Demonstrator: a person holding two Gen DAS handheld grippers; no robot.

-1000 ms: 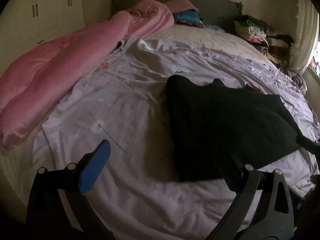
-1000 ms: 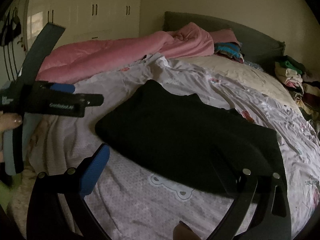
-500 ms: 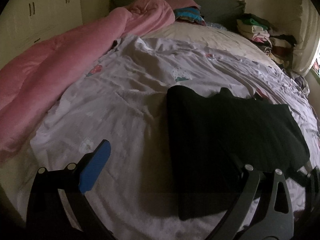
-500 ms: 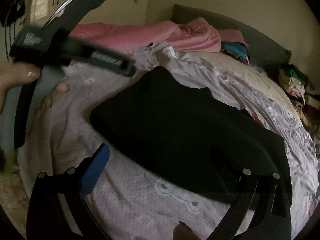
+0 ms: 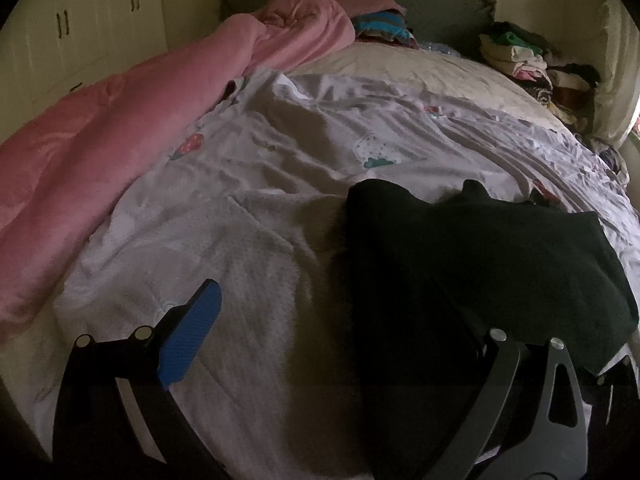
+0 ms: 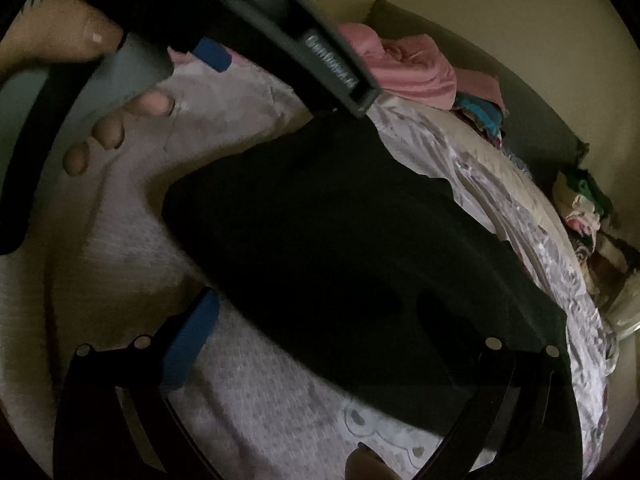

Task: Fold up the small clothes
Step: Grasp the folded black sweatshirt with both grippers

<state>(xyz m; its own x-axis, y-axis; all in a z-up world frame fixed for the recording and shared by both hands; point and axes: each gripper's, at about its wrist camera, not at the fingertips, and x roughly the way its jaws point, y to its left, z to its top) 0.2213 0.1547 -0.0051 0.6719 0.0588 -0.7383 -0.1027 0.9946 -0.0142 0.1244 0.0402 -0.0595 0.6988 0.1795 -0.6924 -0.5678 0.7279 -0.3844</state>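
The left tool (image 5: 344,320) hung low over the bed, its 2 fingers spread wide with nothing between them; the blue pad (image 5: 191,336) of its left finger stood over bare sheet (image 5: 248,208), and its right finger (image 5: 492,392) lay in front of the near edge of the black garment (image 5: 472,264). That garment lay flat on the sheet, ahead and to the right of the left tool, its left edge running straight away from the tool and a small peak showing at its far edge. Left of the left tool a pink duvet (image 5: 120,136) was heaped along the bed's side up to the grey headboard (image 5: 432,16), with cupboards (image 5: 80,32) behind it. Far ahead and to the right sat a pile of clothes (image 5: 524,56), and a smaller striped stack (image 5: 380,26) lay against the headboard. The right tool (image 6: 352,340) was also wide open and held nothing, with the garment (image 6: 340,232) spread right ahead of it and reaching between its fingers; whether either finger touched the cloth could not be told in the dim light. From the right wrist view the left tool (image 6: 280,32) crossed the upper left as a blurred black bar, gripped by a hand (image 6: 92,80) whose fingertips (image 6: 154,103) showed below it, above the sheet (image 6: 256,400) left of the garment. A printed bear figure (image 6: 380,428) marked the sheet just ahead of the right tool.
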